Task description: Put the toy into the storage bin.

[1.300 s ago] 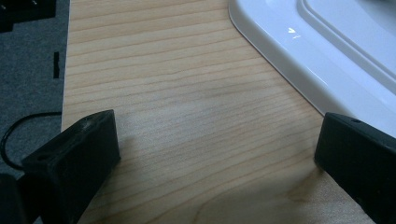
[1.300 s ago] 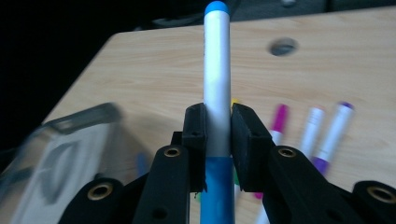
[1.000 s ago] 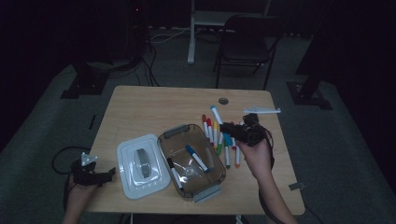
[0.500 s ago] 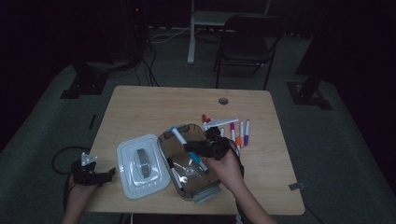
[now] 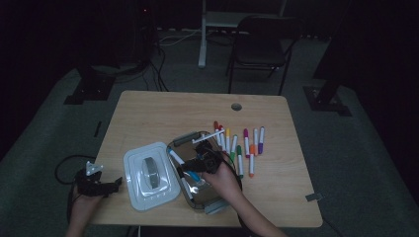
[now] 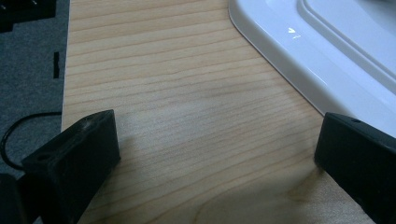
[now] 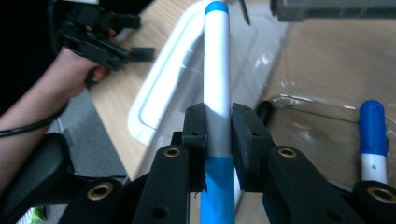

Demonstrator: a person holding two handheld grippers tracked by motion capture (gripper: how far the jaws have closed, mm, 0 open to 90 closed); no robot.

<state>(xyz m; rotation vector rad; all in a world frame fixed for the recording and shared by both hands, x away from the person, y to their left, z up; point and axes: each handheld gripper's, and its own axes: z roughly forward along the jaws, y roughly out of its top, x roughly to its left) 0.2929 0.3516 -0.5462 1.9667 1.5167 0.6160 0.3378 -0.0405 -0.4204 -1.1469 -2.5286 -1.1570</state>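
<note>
A white marker (image 7: 217, 70) with a light blue tip and a light blue cap is clamped between the two black jaws of the right tool (image 7: 217, 122), gripped at the white barrel just above the cap. It is held over the clear plastic box (image 5: 184, 140) in the middle of the bench (image 5: 163, 108). Inside the box lies another marker (image 7: 372, 135) with a darker blue cap. Just left of the box rests its white lid (image 5: 134, 159); to the right of the box lie loose coloured markers (image 5: 245, 145). Far left of the box, the left tool (image 5: 99, 184) has its jaws wide apart, with nothing between them. The dim high view blurs the box's contents, and the held marker's cap end is cut off.
</note>
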